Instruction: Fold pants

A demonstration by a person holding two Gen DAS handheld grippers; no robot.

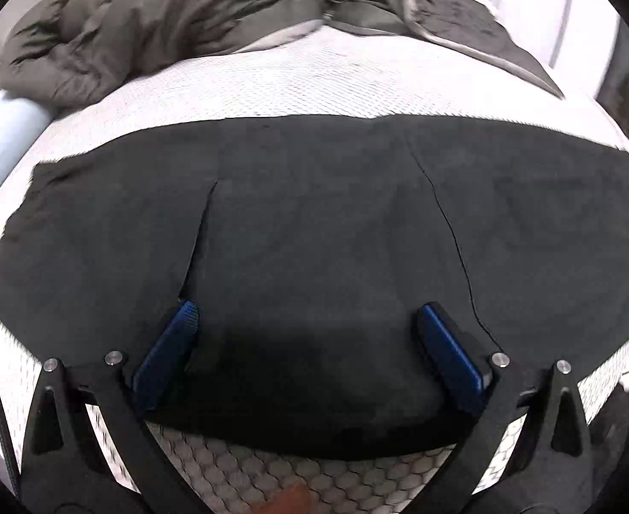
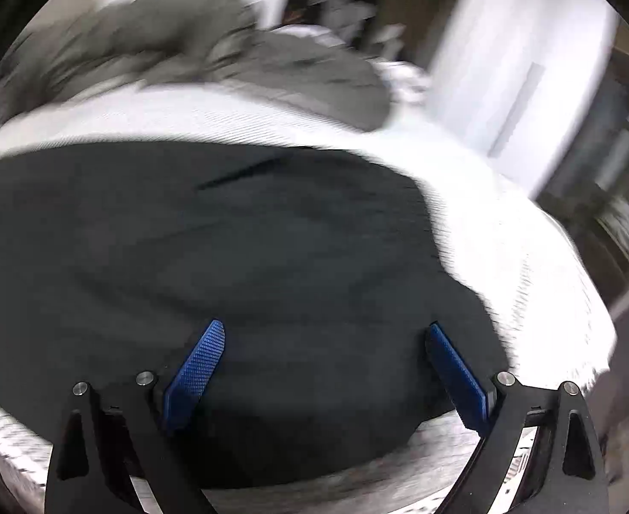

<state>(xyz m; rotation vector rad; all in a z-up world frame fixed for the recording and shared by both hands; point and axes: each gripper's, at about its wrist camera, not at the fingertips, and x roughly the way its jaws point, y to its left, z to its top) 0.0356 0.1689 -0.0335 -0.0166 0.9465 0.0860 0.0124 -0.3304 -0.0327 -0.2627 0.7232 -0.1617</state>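
Note:
Black pants lie spread flat across a white mattress; they also fill the right wrist view. My left gripper is open, its blue pads wide apart just above the pants' near edge, holding nothing. My right gripper is open too, low over the right end of the pants near their near edge, empty. The right wrist view is blurred by motion.
A crumpled grey duvet lies along the far side of the mattress, also in the right wrist view. A pale blue roll sits at the far left. White doors and dark furniture stand at the right.

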